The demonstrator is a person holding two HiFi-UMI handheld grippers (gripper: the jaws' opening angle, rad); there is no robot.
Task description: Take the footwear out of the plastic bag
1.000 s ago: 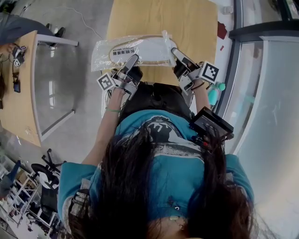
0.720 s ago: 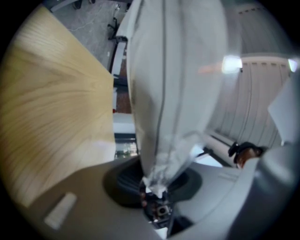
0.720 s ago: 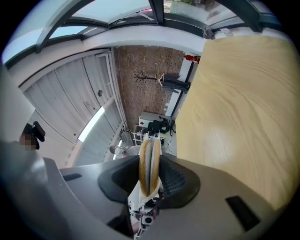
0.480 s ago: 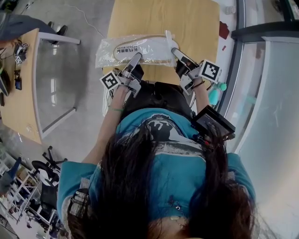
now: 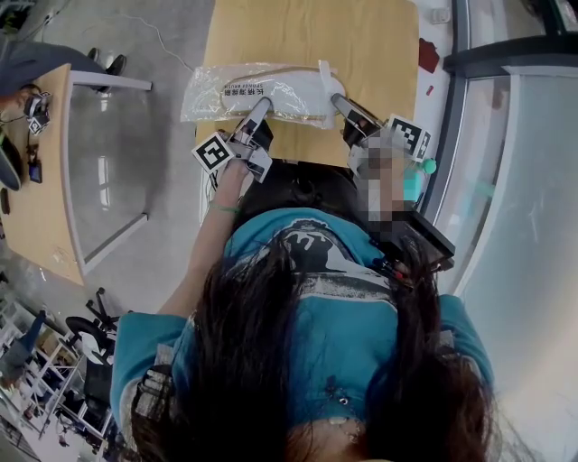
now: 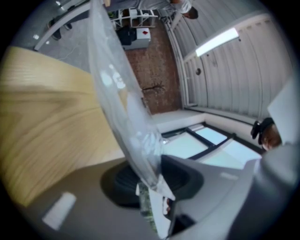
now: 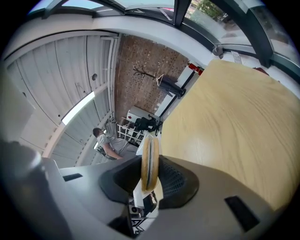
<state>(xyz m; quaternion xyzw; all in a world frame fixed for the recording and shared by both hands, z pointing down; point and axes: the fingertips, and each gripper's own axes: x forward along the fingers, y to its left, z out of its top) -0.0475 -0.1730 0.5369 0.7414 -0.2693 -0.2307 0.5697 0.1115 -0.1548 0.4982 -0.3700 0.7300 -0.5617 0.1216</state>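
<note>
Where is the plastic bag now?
In the head view, the plastic bag stretches across the near edge of the wooden table, overhanging its left side.

A light wooden table (image 5: 307, 27) stands on grey floor (image 5: 181, 41); another desk (image 5: 36, 198) left, glass panels (image 5: 524, 180) right, brick wall (image 7: 140, 56) beyond, strip light (image 6: 215, 41) overhead.

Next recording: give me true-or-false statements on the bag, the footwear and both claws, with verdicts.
1. The plastic bag lies on the wooden table. True.
2. The right claw is empty. False: it is shut on the tan edge of the footwear, its jaws having just been closing.
3. The left claw pinches the plastic bag. True; its jaws have just been opening a little, with the bag between them.
4. The footwear is fully out of the bag. False: most of it lies inside.
5. The bag is opaque black. False: it is clear.
</note>
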